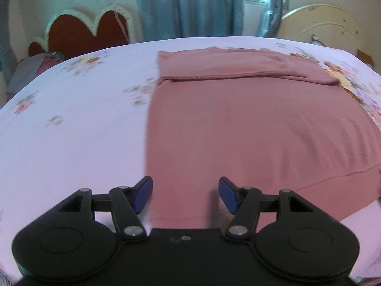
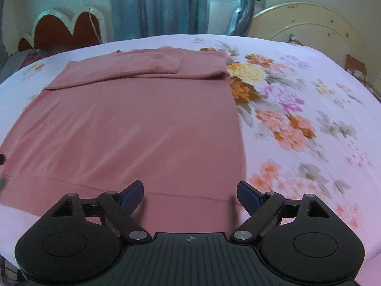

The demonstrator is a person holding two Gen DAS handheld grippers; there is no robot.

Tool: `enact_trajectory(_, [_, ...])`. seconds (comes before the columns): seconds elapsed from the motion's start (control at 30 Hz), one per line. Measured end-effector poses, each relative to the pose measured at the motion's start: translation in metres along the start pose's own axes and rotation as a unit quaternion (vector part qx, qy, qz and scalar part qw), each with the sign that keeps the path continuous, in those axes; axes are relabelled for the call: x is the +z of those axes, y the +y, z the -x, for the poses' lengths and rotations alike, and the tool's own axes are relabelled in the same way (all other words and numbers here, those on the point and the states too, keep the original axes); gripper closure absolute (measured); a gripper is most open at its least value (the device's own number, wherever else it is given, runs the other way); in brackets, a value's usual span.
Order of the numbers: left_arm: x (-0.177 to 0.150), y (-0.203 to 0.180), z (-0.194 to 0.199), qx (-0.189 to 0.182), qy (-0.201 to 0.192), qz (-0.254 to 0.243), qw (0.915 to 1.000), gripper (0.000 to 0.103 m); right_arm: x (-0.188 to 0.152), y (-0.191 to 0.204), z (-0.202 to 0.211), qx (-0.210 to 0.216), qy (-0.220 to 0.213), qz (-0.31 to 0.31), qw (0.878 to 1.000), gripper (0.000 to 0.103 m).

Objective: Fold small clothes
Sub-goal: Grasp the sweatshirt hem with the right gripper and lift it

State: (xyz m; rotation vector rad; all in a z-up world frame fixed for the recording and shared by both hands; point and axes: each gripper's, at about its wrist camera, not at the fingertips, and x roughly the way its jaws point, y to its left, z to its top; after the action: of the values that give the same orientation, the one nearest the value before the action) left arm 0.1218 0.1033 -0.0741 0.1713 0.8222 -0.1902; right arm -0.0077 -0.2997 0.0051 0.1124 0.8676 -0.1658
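Observation:
A dusty-pink garment (image 1: 250,124) (image 2: 133,124) lies flat on the bed, its far end folded back over itself into a band (image 1: 228,64) (image 2: 147,66). My left gripper (image 1: 185,193) hovers over the garment's near left corner, jaws apart, nothing between the blue pads (image 1: 142,195). My right gripper (image 2: 190,197) hangs above the near right corner beside the hem, jaws wide, holding nothing. At the left edge of the right wrist view, a dark bit of the other gripper (image 2: 2,158) shows.
A pale lilac floral bedsheet (image 1: 71,131) (image 2: 309,119) covers the bed. Beyond it stand a heart-shaped red headboard (image 1: 95,31), blue curtains (image 2: 162,4), a window, and a cream rounded board (image 2: 309,28). A grey bundle (image 1: 31,69) lies at the far left.

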Motion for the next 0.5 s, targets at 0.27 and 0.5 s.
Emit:
enact_trajectory(0.27, [-0.02,0.032,0.0,-0.006,0.023,0.049,0.9985,0.043,-0.01,-0.023,-0.004,-0.006,0.018,-0.042,0.999,0.037])
enact_trajectory(0.5, [-0.032,0.038,-0.003,-0.058,0.038,0.084,0.9941,0.053,-0.018,-0.019,-0.018,0.011,0.039,-0.066,0.997,0.044])
